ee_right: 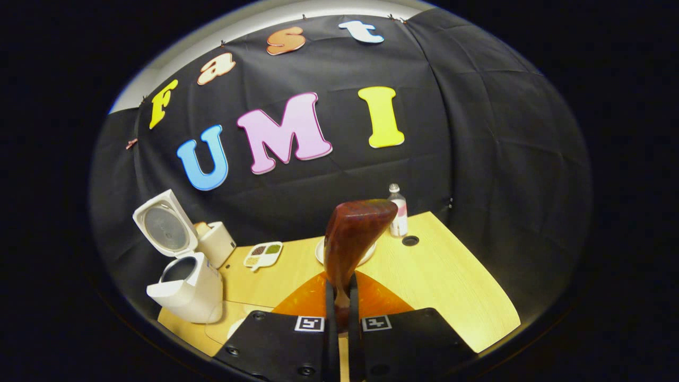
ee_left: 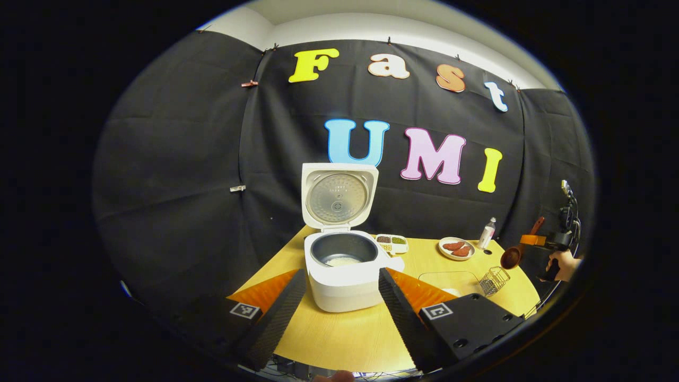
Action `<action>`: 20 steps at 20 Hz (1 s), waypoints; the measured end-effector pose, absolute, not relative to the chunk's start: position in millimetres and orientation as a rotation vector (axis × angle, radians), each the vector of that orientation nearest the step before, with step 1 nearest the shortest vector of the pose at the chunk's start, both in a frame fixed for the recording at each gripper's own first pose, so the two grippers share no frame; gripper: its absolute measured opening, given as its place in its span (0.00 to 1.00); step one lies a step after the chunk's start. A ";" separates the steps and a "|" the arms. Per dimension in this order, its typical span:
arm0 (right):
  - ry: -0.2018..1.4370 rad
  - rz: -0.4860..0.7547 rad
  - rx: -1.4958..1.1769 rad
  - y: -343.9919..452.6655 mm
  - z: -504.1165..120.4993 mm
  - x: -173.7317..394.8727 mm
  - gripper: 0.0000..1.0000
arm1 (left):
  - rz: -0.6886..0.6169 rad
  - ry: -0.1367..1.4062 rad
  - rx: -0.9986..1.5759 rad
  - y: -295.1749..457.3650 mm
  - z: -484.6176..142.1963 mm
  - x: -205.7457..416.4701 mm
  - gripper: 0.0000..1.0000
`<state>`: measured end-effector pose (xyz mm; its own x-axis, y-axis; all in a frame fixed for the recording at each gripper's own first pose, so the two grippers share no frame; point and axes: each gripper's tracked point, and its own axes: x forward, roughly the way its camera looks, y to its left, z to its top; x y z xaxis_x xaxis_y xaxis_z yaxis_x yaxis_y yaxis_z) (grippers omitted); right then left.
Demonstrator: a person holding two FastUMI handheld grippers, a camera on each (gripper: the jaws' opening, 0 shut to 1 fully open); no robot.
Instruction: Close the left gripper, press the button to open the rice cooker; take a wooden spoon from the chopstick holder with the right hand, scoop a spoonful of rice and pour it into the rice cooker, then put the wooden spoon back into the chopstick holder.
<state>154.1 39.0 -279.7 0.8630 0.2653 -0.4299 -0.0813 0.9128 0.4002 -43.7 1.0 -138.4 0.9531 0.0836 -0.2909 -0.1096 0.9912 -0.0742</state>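
The rice cooker (ee_left: 347, 265) sits mid-frame in the left gripper view, lid up, with a pale patch of what looks like rice at the bottom of its dark pot. The left gripper (ee_left: 342, 302) hangs in front of it with its jaws released and nothing between them. At the far right of that view the right gripper (ee_left: 533, 240) is clenched on the wooden spoon (ee_left: 517, 249), bowl hanging down above the wire chopstick holder (ee_left: 494, 280) at lower right. In the right gripper view the spoon (ee_right: 353, 239) rises upright from the centre bottom. The holder looks light and leans, so a spoon lowered off-centre could catch its rim and tip it, or slip from a grip set low on the handle.
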 end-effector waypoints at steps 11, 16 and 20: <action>0.716 0.200 0.440 49.6 -388.6 160.6 0.13 | 0.172 0.305 -0.036 -25.2 -124.7 -37.6 0.95; 0.735 0.167 0.491 36.0 -402.0 166.0 0.18 | 0.171 0.303 -0.035 -39.3 -122.0 -33.0 0.95; 0.748 0.155 0.484 23.1 -404.7 161.7 0.25 | 0.158 0.298 -0.048 -45.7 -120.9 -30.9 0.95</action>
